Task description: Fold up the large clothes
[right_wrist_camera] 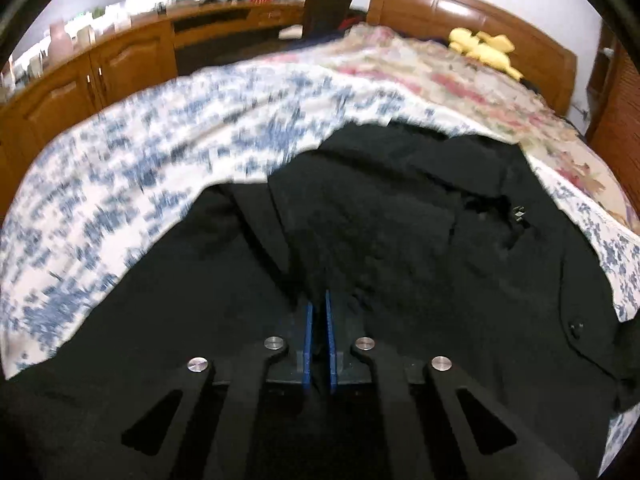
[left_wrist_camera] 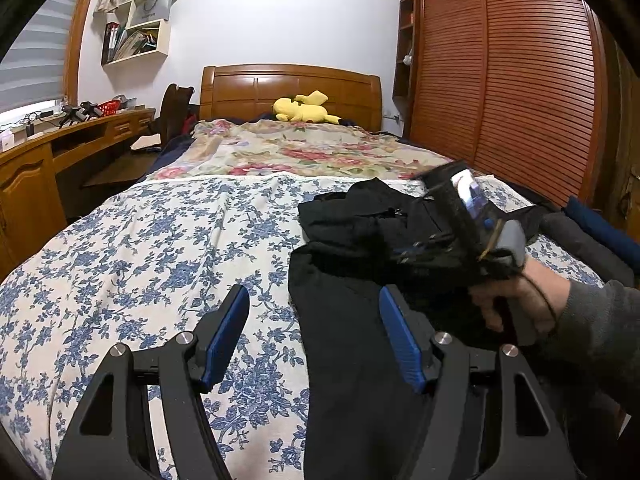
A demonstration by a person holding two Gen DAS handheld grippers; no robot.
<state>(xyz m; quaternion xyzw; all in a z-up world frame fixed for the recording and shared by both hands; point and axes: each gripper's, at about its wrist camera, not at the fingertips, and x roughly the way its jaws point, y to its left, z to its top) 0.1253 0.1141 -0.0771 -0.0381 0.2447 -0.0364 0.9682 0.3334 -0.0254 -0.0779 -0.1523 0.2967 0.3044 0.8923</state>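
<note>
1. Far left, a wooden desk (left_wrist_camera: 76,132) runs along the wall under a window blind (left_wrist_camera: 32,76), its top cluttered with small items too small to name. White wall shelves (left_wrist_camera: 140,20) above it hold books and a bag.
2. A dark chair (left_wrist_camera: 174,112) stands between the desk and the bed's wooden headboard (left_wrist_camera: 288,88).
3. The left gripper (left_wrist_camera: 314,332) hangs over the near part of the bed with its 2 blue-padded fingers (left_wrist_camera: 226,336) spread wide; nothing is between them. The left finger is over the blue-flowered sheet (left_wrist_camera: 140,248), the right one over the edge of the black garment (left_wrist_camera: 352,320).
4. Beyond the sheet lies a red-flowered cover (left_wrist_camera: 296,148), and on it, by the headboard, a yellow plush toy (left_wrist_camera: 304,109).
5. The black garment lies crumpled on the right half of the bed, its far part bunched into folds with a zipper showing.
6. The right gripper (right_wrist_camera: 318,300) sits low over the middle of the garment; its blue pads are pressed nearly together, and whether they pinch a fold of the black cloth I cannot tell. In the left view, a hand (left_wrist_camera: 516,300) in a grey sleeve holds it.
7. Far right, a louvred wooden wardrobe (left_wrist_camera: 512,80) stands close beside the bed.
</note>
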